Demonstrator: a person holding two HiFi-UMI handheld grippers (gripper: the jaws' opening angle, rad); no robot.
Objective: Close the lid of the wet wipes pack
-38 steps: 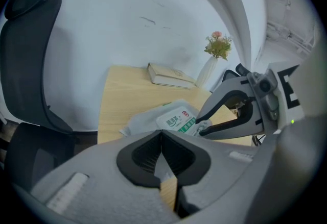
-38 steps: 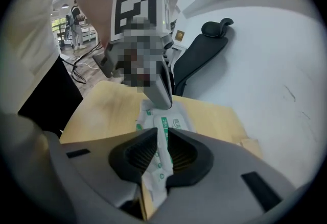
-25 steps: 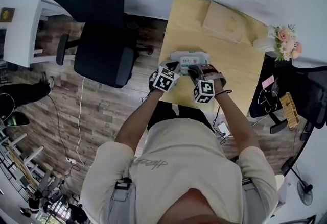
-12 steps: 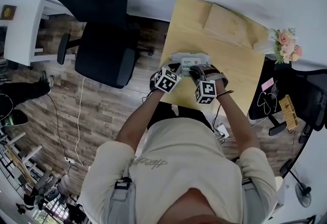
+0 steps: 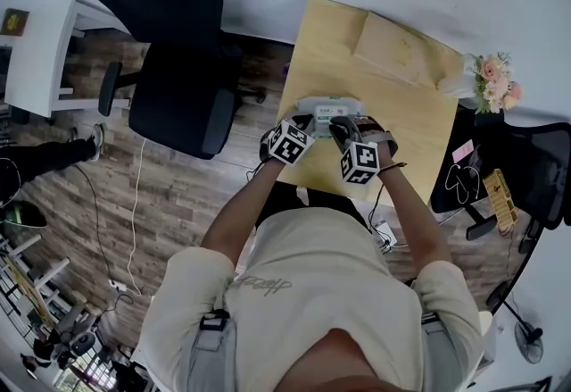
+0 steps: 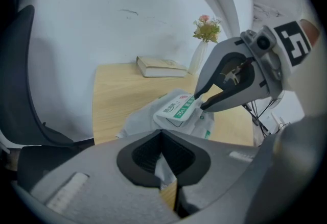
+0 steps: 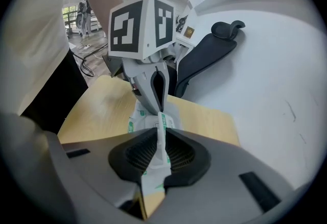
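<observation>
My left gripper pinches the soft film end of the wet wipes pack by the table's near edge. My right gripper clamps its thin lid, likely light, floppy and slippery.

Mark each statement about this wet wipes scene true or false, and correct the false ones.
1. The left gripper is shut on the edge of the wet wipes pack. True.
2. The right gripper is open and holds nothing. False: its jaws are pinched on the lid of the pack.
3. The lid lies flat and closed on the pack. False: it stands lifted off the pack, held by the right gripper.
4. The pack rests on a light wooden table. True.
5. A book lies on the floor under the table. False: it lies on the table, beyond the pack.
</observation>
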